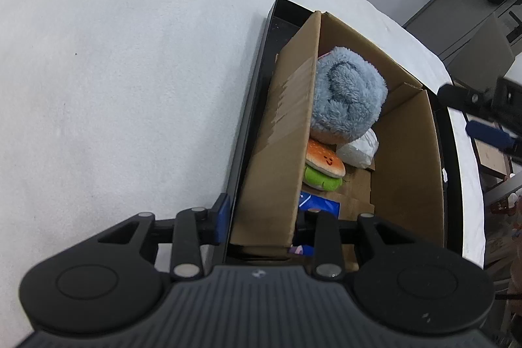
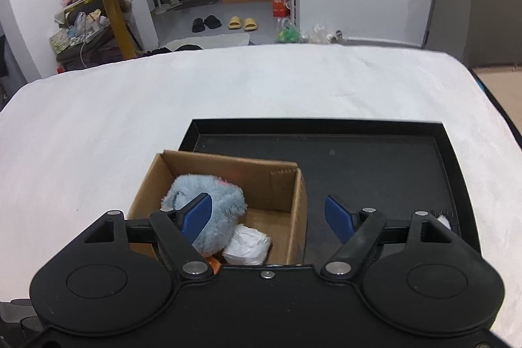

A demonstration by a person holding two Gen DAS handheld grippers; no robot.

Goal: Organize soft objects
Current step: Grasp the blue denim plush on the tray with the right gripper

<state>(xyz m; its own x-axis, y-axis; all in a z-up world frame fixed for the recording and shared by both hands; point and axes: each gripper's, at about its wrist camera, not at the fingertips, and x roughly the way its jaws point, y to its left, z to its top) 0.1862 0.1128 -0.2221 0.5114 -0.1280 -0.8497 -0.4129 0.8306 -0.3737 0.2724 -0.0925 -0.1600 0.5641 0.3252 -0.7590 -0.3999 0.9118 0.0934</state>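
Beyond the white table (image 2: 228, 93), black slippers (image 2: 206, 22) and yellow slippers (image 2: 241, 23) sit side by side on the grey floor, near an orange box (image 2: 280, 5) and a gold-legged side table (image 2: 112, 7).

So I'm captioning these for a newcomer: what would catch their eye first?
The fluffy pale-blue plush toy filling the far end of the open brown cardboard box, which sits in a shallow black tray on the white table. Beside the plush lie a small burger-shaped toy and a crumpled white bag.
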